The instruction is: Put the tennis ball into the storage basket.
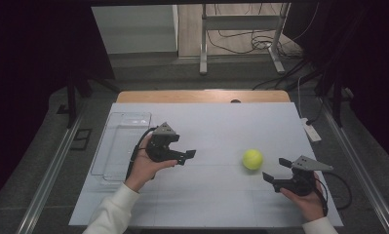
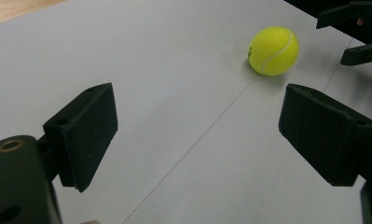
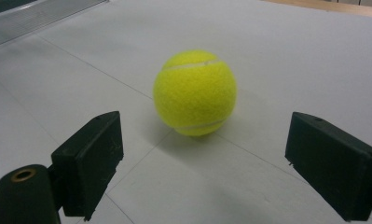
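Clear plastic makes up the tray [image 1: 120, 144] that lies along the left edge of the desk [image 1: 216, 122], and it looks empty. Just right of it the left gripper [image 1: 188, 157] hangs above the white desk top in the person's left hand [image 1: 145, 168], its jaws standing wide apart with nothing between them, pointed across the desk toward the right. In the left gripper view the ball sits up ahead and off to the right of the jaws' line.

Further right, past the middle of the desk and nearer the right edge, rests the yellow tennis ball [image 1: 252, 159], alone on the bare surface. Beside it, toward the near right corner, the right gripper [image 1: 275, 171] is held low in the right hand [image 1: 306, 197], jaws spread wider than the ball and aimed at it. In the right gripper view the ball [image 3: 195, 92] lies ahead of the jaw tips, roughly centred, not yet between them.

The step in hand looks to be the right gripper's reach for the ball. To do it well, it should slide forward low and level until the pads flank the ball's widest part, then close gently and evenly. A touch from one jaw first would likely send the ball rolling away across the smooth top.
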Motion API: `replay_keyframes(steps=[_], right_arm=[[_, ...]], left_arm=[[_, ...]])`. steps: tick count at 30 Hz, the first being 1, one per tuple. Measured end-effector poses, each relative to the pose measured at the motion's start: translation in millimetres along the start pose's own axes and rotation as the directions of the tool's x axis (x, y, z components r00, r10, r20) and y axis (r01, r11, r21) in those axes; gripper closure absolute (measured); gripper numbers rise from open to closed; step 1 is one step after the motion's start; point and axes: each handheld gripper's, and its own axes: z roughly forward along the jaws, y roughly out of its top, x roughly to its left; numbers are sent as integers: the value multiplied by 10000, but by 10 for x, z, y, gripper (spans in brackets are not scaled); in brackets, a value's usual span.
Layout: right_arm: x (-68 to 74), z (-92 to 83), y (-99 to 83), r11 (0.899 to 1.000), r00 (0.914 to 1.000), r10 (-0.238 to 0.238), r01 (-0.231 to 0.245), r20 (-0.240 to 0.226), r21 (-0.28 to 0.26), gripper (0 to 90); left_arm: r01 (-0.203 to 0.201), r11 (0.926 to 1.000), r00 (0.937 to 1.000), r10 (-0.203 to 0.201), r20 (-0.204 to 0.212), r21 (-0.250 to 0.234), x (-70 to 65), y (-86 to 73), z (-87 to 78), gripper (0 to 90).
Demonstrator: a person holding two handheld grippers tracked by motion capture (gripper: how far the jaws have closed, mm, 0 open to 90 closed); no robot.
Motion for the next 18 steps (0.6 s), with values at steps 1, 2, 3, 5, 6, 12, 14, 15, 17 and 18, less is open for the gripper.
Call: replay_keyframes(steps=[1, 2, 3, 5, 6, 12, 14, 15, 17, 18], right_arm=[[0, 0, 0, 10000, 10000, 0, 0, 0, 0, 114], [-1, 0, 0, 10000, 10000, 4, -4, 0, -6, 114], [0, 0, 0, 10000, 10000, -1, 1, 0, -3, 114], [2, 0, 1, 10000, 10000, -39, 39, 11, 19, 114], [3, 0, 1, 10000, 10000, -45, 45, 10, 18, 114], [-6, 3, -1, 10000, 10000, -52, 52, -25, 12, 114], [-7, 3, -2, 10000, 10000, -70, 70, -33, 10, 114], [-7, 3, -2, 10000, 10000, -70, 70, -33, 10, 114], [-6, 1, -1, 10000, 10000, -80, 80, -34, 4, 114], [-5, 1, -1, 10000, 10000, -74, 74, -31, 9, 114]], left_arm=[[-11, 10000, 10000, 11, 33, 10, -5, 8, 8, 130], [-25, 10000, 10000, 25, 40, 18, -8, 11, 11, 130], [-48, 10000, 10000, 48, 52, 50, -11, 17, 18, 130], [-61, 10000, 10000, 61, 57, 52, -16, 22, 30, 130], [-85, 9999, 9999, 85, 77, 87, -19, 28, 42, 130], [-113, 9998, 9998, 111, 150, 162, -30, 46, 94, 128], [-158, 9997, 9997, 154, 199, 193, -47, 58, 114, 128], [-158, 9997, 9997, 154, 199, 193, -47, 58, 114, 128], [-206, 9996, 9995, 201, 238, 198, -59, 70, 128, 128], [-211, 9996, 9995, 206, 251, 199, -64, 76, 135, 127]])
